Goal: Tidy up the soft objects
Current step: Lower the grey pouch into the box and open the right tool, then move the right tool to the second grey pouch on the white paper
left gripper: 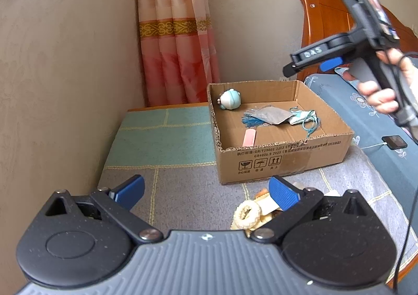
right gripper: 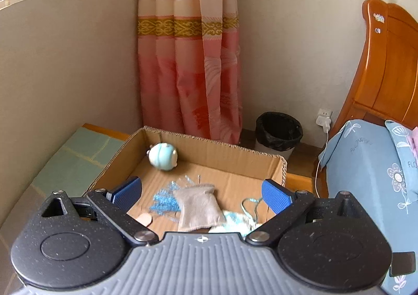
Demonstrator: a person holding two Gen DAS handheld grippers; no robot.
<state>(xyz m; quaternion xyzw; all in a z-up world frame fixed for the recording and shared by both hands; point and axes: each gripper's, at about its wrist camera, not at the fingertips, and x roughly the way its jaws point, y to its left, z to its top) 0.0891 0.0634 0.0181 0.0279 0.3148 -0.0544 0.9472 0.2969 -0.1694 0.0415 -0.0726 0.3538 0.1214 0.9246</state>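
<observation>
An open cardboard box [left gripper: 284, 156] sits on a patchwork mat [left gripper: 183, 190]. Inside lie a round pale-blue plush [left gripper: 230, 99], a grey cloth pouch [left gripper: 271, 114], a blue tassel [left gripper: 250, 120], a light-blue knitted piece with cord [left gripper: 303, 116] and a pink strip [left gripper: 249, 137]. My left gripper [left gripper: 206, 193] is open and empty over the mat, in front of the box. A cream fluffy ring [left gripper: 248, 214] and other small soft things lie by its right finger. My right gripper [right gripper: 202, 194] is open and empty above the box [right gripper: 283, 164], over the pouch [right gripper: 199, 206]; the plush [right gripper: 163, 156] lies beyond.
A plain wall is at the left and a pink curtain [left gripper: 177, 33] behind the box. A black-lined bin [right gripper: 279, 133] stands on the floor. A bed with blue floral cover [left gripper: 365, 122], wooden headboard [right gripper: 386, 65] and a charging phone [left gripper: 394, 142] is to the right.
</observation>
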